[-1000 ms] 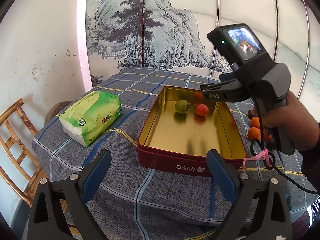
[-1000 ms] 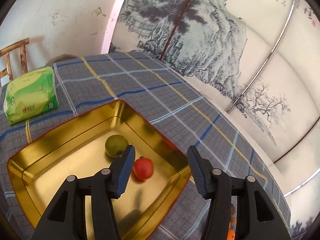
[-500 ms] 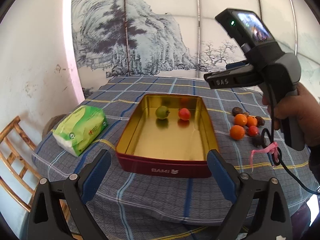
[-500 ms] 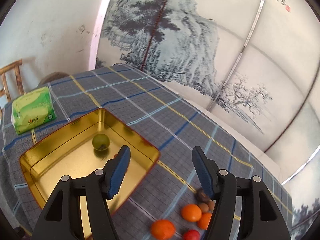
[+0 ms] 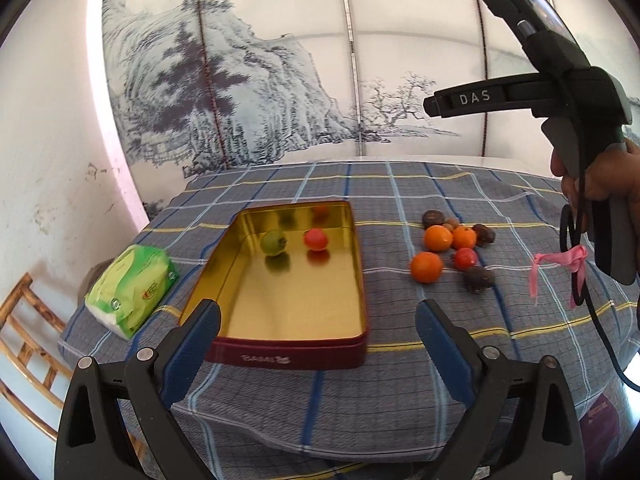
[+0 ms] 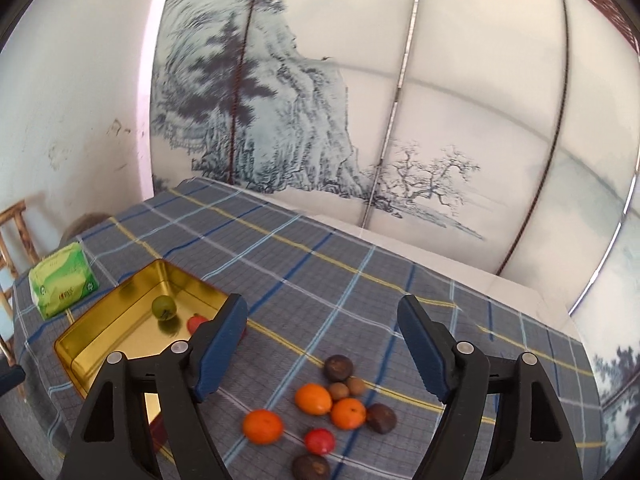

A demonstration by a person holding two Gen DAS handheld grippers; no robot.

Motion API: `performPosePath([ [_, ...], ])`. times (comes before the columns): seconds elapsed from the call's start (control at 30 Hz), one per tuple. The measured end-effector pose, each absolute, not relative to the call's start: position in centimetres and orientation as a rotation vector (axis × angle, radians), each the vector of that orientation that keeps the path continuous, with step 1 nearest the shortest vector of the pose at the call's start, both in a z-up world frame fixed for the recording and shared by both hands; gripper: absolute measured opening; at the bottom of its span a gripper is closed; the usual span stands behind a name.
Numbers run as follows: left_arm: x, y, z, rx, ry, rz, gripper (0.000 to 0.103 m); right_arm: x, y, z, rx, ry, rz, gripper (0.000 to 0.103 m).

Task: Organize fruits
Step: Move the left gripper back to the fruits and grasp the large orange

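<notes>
A gold-lined red tin point(image 5: 292, 348) point(image 6: 120, 312) sits on the plaid tablecloth and holds a green fruit point(image 5: 273, 242) point(image 6: 164, 307) and a red fruit point(image 5: 315, 239) point(image 6: 196, 322). To its right lies a loose cluster: oranges point(image 5: 427, 267) point(image 6: 263, 426), a red fruit point(image 5: 465, 258) point(image 6: 319, 441) and several brown fruits point(image 5: 478, 279) point(image 6: 338, 367). My left gripper point(image 5: 318, 340) is open and empty, near the tin's front edge. My right gripper point(image 6: 322, 344) is open and empty, held above the cluster; its body point(image 5: 560, 96) shows high at the right in the left wrist view.
A green tissue pack point(image 5: 132, 290) point(image 6: 62, 280) lies left of the tin. A wooden chair point(image 5: 24, 344) stands past the table's left edge. A painted screen point(image 5: 320, 80) backs the table. A pink ribbon point(image 5: 560, 260) and black cable hang from the right gripper.
The right gripper has swung right, from over the tin to above the fruit cluster. The left gripper has pulled back and turned right, bringing the cluster into view. Both stay open.
</notes>
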State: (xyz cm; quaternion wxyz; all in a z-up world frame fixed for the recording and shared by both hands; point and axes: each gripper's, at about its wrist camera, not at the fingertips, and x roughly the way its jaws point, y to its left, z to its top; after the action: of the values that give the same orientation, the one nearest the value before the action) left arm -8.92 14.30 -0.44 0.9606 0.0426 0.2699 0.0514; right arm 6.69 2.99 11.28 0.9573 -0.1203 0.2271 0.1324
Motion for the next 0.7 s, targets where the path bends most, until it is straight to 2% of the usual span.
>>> performPosePath([
  [0.4,-7.8,10.1,0.2,0.147,0.556,0.060,0.097,6.7,-4.2,11.4,-0.102,0.474,0.223,0.084],
  [0.7,-6.0,7.7,0.4,0.193,0.570,0.011,0.097,7.7,-9.5,8.5,-0.042,0.530,0.175,0.089],
])
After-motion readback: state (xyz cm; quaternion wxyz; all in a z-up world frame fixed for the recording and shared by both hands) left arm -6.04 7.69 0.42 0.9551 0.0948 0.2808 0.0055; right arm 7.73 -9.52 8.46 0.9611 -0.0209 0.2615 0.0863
